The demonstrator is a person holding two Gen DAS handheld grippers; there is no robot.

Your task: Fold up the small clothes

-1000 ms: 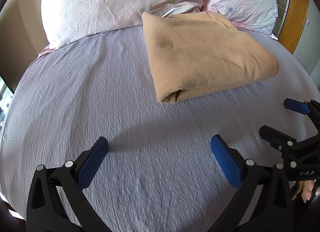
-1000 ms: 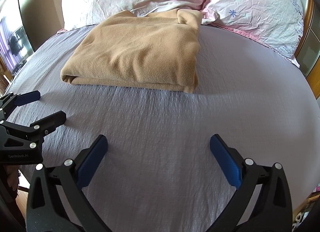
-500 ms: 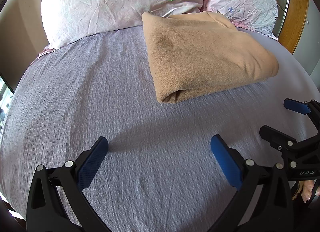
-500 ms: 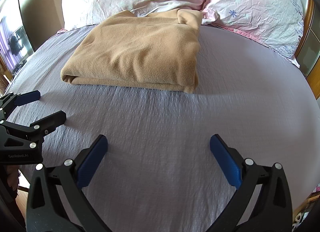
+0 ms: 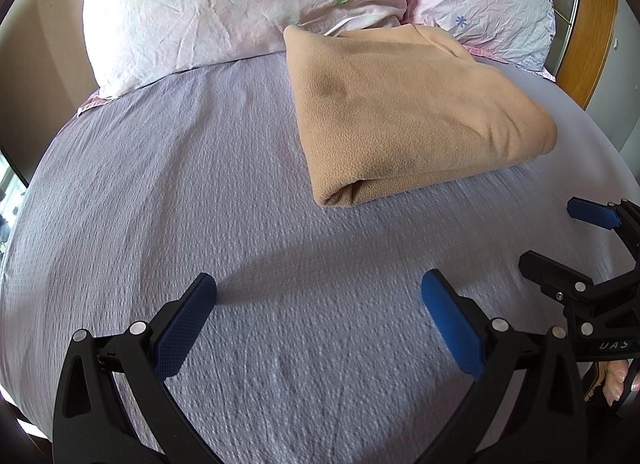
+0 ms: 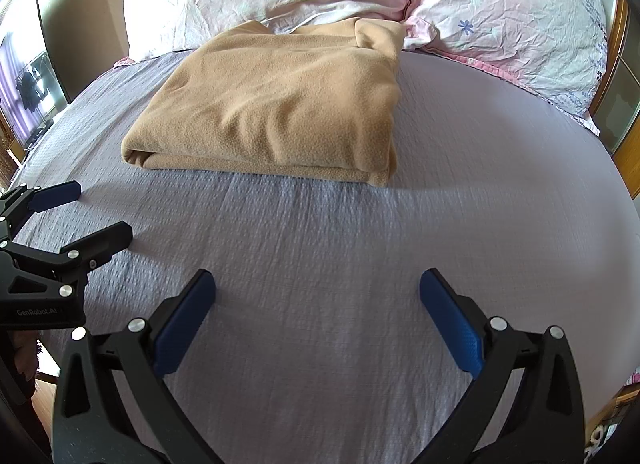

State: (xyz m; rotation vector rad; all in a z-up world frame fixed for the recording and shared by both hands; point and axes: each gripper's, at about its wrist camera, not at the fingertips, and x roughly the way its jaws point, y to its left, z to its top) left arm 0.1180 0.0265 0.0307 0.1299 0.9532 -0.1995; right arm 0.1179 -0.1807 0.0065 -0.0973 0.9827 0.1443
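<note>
A tan fleece cloth (image 5: 408, 112) lies folded into a thick rectangle on the lilac bedsheet (image 5: 200, 192), close to the pillows. It also shows in the right wrist view (image 6: 276, 104). My left gripper (image 5: 318, 296) is open and empty, low over the sheet, well short of the cloth. My right gripper (image 6: 318, 294) is open and empty too, near the bed's front edge. Each gripper shows in the other's view: the right one at the right edge (image 5: 560, 236), the left one at the left edge (image 6: 92, 212).
Two pale floral pillows (image 5: 224, 4) (image 6: 512, 20) lean at the head of the bed. A wooden headboard (image 5: 592, 24) stands at the far right. The bed edge drops off at the left (image 6: 24, 156), with a window beyond.
</note>
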